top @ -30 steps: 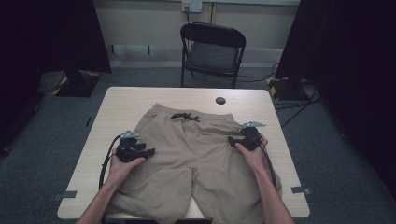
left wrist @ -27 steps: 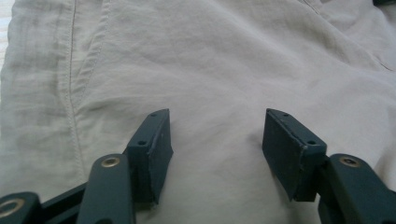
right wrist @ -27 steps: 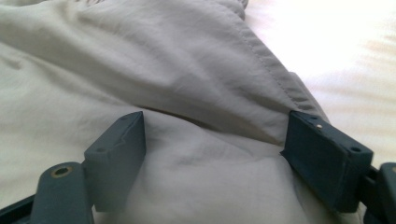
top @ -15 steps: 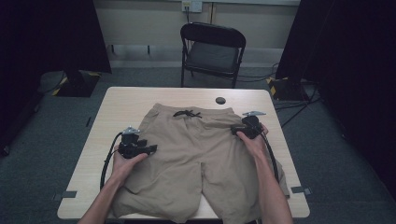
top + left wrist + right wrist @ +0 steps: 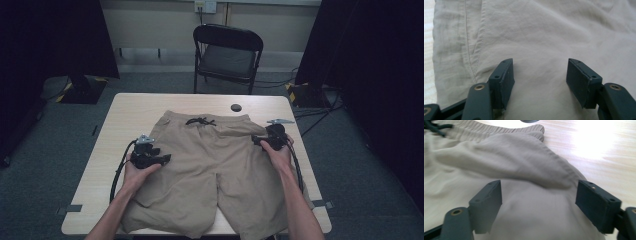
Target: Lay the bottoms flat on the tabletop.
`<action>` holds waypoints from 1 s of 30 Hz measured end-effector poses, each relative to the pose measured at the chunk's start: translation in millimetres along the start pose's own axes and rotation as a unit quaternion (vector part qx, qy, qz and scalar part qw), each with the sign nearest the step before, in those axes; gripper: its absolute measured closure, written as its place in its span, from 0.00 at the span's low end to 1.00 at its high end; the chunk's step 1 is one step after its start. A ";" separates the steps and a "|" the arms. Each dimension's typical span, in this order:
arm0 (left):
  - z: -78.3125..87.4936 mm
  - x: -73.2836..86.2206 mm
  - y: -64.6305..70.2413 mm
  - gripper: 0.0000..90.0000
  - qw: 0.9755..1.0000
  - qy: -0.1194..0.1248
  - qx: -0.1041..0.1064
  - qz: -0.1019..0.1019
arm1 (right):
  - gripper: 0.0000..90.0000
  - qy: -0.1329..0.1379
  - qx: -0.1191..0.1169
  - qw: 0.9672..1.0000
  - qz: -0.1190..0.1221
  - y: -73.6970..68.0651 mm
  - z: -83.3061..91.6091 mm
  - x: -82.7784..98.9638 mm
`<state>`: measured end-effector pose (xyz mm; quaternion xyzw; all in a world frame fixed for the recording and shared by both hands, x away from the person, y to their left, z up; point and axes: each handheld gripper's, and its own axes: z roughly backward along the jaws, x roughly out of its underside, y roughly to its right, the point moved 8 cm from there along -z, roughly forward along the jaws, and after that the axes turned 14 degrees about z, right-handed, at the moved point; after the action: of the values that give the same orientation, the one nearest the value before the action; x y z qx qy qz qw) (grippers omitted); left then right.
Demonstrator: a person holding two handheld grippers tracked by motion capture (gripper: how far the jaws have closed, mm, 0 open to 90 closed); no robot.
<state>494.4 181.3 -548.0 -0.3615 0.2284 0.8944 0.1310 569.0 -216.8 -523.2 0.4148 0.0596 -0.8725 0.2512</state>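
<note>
Your left gripper (image 5: 161,159) and right gripper (image 5: 260,142) both stand wide over the soft, light shorts (image 5: 210,170), which lie flat from the table's (image 5: 130,110) near edge toward its middle, so pinch the thicker waistband (image 5: 210,119).

The shorts (image 5: 210,165) are plain khaki with a dark drawstring (image 5: 201,121). Table (image 5: 132,112) is pale wood grain, the chair (image 5: 227,55) and both grippers black.
</note>
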 end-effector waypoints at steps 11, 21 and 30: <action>-11.2 -6.3 -2.1 0.42 0.997 0.004 -0.047 -0.055 | 0.18 -0.025 -0.001 0.999 0.033 -20.6 31.5 49.0; -18.7 -15.1 -6.9 0.41 0.997 0.006 -0.050 -0.055 | 0.15 -0.025 0.027 0.999 0.034 -9.4 8.8 46.8; 1.2 -3.3 -8.3 0.34 0.998 -0.019 -0.035 -0.053 | 0.19 -0.031 0.017 0.999 0.036 -3.5 26.2 54.7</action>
<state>499.3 188.8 -547.5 -0.3607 0.1752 0.9003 0.1693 520.1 -243.2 -547.8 0.3938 0.0221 -0.8763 0.2768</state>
